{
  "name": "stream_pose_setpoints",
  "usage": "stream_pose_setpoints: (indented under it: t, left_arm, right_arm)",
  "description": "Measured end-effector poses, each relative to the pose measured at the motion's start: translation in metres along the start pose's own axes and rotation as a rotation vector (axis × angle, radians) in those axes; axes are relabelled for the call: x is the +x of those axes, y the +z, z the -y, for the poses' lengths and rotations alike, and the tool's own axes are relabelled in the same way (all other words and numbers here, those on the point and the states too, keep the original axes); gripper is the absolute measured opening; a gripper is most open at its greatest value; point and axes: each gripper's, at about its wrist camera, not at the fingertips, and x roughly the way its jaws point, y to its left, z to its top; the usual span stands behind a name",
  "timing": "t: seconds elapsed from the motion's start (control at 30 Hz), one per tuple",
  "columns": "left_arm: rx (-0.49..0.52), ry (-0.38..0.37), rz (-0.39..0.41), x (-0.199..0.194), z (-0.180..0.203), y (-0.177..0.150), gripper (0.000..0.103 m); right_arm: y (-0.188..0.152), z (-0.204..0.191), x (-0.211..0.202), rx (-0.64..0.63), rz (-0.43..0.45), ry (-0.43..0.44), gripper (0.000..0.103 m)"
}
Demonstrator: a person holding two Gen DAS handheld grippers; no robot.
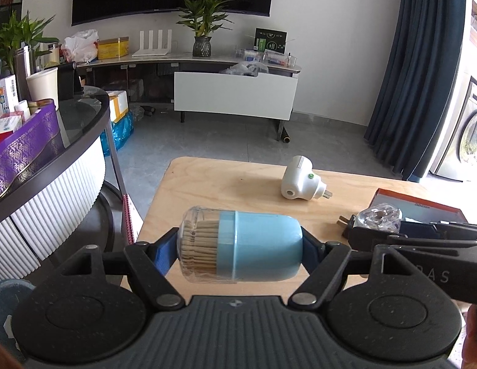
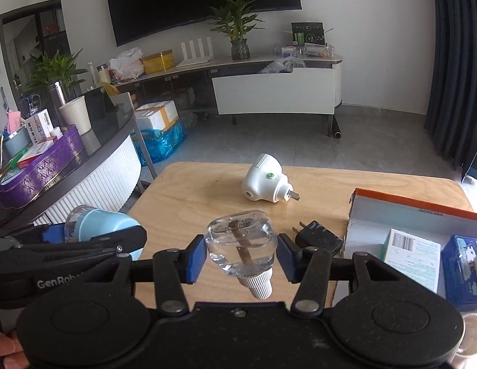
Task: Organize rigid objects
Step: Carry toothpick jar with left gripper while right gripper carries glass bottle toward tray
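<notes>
My left gripper (image 1: 240, 246) is shut on a blue toothpick holder (image 1: 241, 246) with a clear cap, held sideways above the wooden table's (image 1: 226, 184) left front part. It also shows in the right wrist view (image 2: 100, 224). My right gripper (image 2: 241, 255) is shut on a clear liquid refill bottle (image 2: 241, 246), white neck pointing towards me; the bottle also shows in the left wrist view (image 1: 378, 216). A white plug-in heater (image 2: 264, 183) lies on the table beyond it. A black plug adapter (image 2: 318, 235) lies just right of the right gripper.
An open orange-edged box (image 2: 417, 212) at the table's right holds a white carton (image 2: 412, 256) and a blue carton (image 2: 463, 264). A round counter (image 2: 84, 166) with a purple box (image 2: 38, 175) stands to the left. A TV stand is far behind.
</notes>
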Motion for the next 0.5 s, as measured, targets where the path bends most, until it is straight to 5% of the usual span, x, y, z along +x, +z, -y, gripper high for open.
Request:
stream_pose_setpoints:
  t: [0.5]
  left_arm:
    - [0.026, -0.019, 0.032, -0.052, 0.031, -0.013, 0.079]
  right_arm:
    - [-0.027, 0.01, -0.09, 0.038, 0.061, -0.058, 0.061]
